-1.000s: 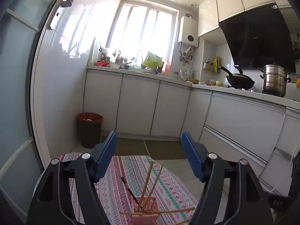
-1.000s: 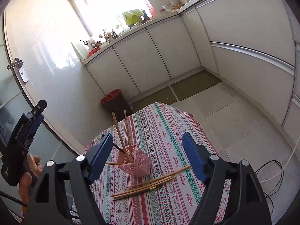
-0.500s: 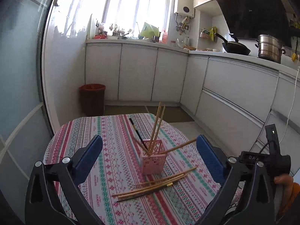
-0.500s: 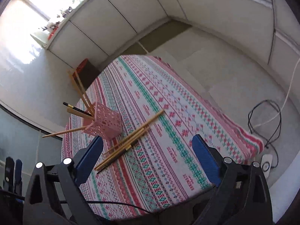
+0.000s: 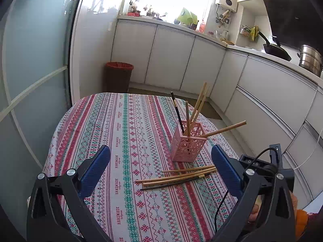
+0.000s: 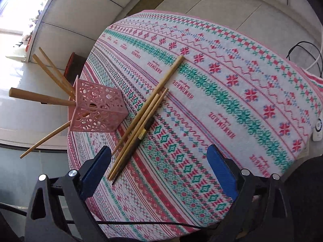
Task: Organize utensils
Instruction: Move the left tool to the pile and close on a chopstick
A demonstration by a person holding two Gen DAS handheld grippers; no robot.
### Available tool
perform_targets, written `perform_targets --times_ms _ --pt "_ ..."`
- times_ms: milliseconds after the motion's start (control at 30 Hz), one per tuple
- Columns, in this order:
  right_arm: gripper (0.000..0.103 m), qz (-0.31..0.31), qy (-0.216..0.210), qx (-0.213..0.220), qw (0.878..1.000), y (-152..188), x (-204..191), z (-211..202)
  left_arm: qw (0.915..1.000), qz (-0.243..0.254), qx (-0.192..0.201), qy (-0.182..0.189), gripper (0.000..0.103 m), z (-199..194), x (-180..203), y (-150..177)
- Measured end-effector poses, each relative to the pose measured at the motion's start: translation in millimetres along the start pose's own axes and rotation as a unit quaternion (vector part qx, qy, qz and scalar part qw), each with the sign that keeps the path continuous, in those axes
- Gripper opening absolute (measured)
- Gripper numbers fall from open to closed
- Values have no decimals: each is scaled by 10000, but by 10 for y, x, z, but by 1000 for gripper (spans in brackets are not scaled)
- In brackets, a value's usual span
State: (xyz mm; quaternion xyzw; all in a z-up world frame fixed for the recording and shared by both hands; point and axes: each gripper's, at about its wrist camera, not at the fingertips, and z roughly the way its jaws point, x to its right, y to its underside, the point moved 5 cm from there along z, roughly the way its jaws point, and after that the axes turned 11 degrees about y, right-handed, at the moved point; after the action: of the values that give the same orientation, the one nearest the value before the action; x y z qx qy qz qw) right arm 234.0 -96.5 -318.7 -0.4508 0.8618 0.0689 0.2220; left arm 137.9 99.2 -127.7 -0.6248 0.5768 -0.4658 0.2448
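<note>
The left claw (image 5: 160, 164) is standing wide open over the patterned tablecloth (image 5: 125, 133) that is covering the worktop, with nothing between its blue pads (image 5: 94, 167). Ahead of it and a little toward its right pad, the pink lattice holder (image 5: 186, 144) is standing upright on the cloth, carrying several wooden chopsticks (image 5: 198, 103) and one dark chopstick (image 5: 177, 112); one of the wooden ones is leaning far out to the right. Nearer to the claw than the holder, just in front of its right pad, a loose bundle of chopsticks (image 5: 177, 176) is lying flat on the cloth, apart from the holder.

The right claw (image 6: 159, 162) is also gaping wide and gripping nothing, pointing steeply down at the cloth (image 6: 222, 84). The loose chopsticks (image 6: 149, 104) are lying just ahead of its left pad (image 6: 97, 167), their near tips reaching in beside that pad without touching it; a dark chopstick with a gold band (image 6: 139, 137) is lying among the wooden ones. The holder (image 6: 97, 106) is sitting ahead and to the left of this claw, just beside the bundle.

Beyond the worktop from the left claw, a red-lined bin (image 5: 119, 76) is standing on the floor against the white cabinets (image 5: 171, 58).
</note>
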Motion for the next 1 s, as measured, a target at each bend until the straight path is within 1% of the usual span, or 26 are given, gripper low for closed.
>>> perform_targets --times_ms 67,100,133,167,200,233,300,367,400,433,467,500,533,567,600,633,667,700,733,767,833,933,1000 --pt "89 -77 198 162 9996 29 -66 61 9998 167 -73 57 96 72 13 -9" --pt "85 -105 321 229 9992 53 -70 79 9988 358 -285 189 96 174 57 1" --pt "83 -93 351 270 9990 75 -52 78 9961 525 -592 384 96 292 116 36" --pt "83 -71 366 291 9989 93 -18 63 9904 681 -1009 657 96 443 176 90" --pt "80 -52 394 331 9987 101 29 24 9834 843 -1371 841 96 578 233 160" --pt "78 -48 416 391 9984 95 82 -28 9758 1063 -1670 932 95 710 291 229" --pt "76 -23 456 562 9974 46 217 -176 9647 1529 -1917 956 94 892 402 360" --pt "76 66 393 750 9964 -37 397 -373 9504 1976 -2175 1016 88 1043 548 482" --pt "76 104 357 823 9959 -70 494 -468 9426 2219 -2267 1042 87 1098 632 549" --pt "76 127 287 877 9957 -90 595 -555 9326 2483 -2368 1118 85 1152 738 629" --pt "76 117 211 911 9955 -105 696 -632 9233 2688 -2459 1217 77 1193 826 711" --pt "76 79 178 957 9952 -118 786 -697 9133 2823 -2613 1338 72 1247 908 803" --pt "76 27 194 1032 9945 -122 873 -757 9025 2899 -2818 1485 65 1322 971 910" --pt "77 -23 232 1127 9934 -113 960 -815 8943 2929 -2987 1590 62 1398 1019 996" --pt "77 -60 267 1194 9925 -112 1037 -853 8888 2936 -3117 1631 60 1485 1046 1071" --pt "77 -86 300 1228 9919 -96 1106 -872 8853 2918 -3240 1614 55 1579 1043 1132" --pt "77 -102 306 1235 9918 -67 1153 -880 8839 2861 -3338 1592 47 1666 1026 1172" --pt "77 -112 293 1219 9920 -49 1191 -881 8836 2780 -3414 1591 43 1745 1007 1193" --pt "77 -129 267 1193 9924 -27 1205 -880 8841 2700 -3474 1574 36 1819 993 1201" --pt "77 -158 238 1160 9928 -21 1205 -863 8855 2681 -3468 1540 33 1868 974 1204" --pt "77 -205 184 1098 9936 -17 1195 -818 8848 2788 -3445 1442 33 1934 970 1210" --pt "77 -286 133 1005 9944 0 1165 -739 8764 3095 -3451 1307 33 2009 1010 1241" --pt "77 -312 133 896 9954 27 1146 -664 8723 3230 -3453 1243 33 2067 1029 1246"
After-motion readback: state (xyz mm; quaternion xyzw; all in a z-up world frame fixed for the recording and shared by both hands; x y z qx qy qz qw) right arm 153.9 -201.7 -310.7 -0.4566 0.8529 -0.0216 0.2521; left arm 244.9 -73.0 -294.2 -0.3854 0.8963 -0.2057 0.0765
